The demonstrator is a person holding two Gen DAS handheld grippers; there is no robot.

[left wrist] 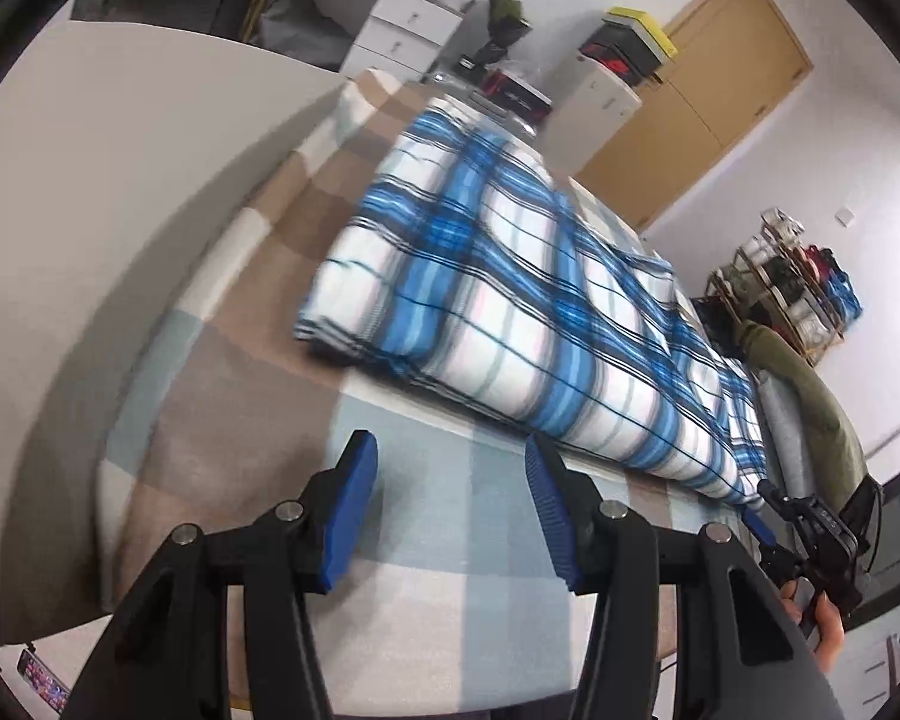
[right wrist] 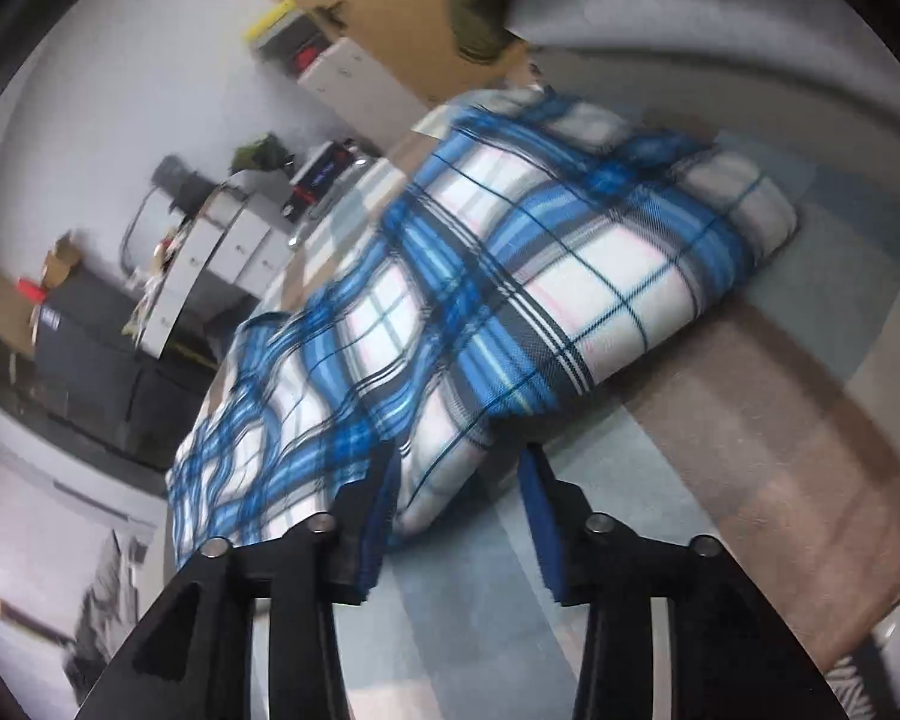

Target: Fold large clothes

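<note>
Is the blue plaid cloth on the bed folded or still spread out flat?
Folded. The blue plaid cloth lies as a thick, long bundle with stacked layers at its edge, and the checked bed cover shows bare beside it.

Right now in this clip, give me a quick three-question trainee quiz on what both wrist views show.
1. True or false: the left gripper has cloth between its jaws.
2. What lies on the checked bed cover?
A. a blue and white plaid cloth, folded into a long thick bundle
B. a red towel spread flat
C. a pile of socks
3. Fill in: in the right wrist view, the right gripper sits at the near ____ of the plaid cloth.

Key
1. False: its jaws stand apart over bare cover, short of the cloth.
2. A
3. Edge: the jaws stand apart, with a cloth corner reaching between them; pressing is not visible.
</note>
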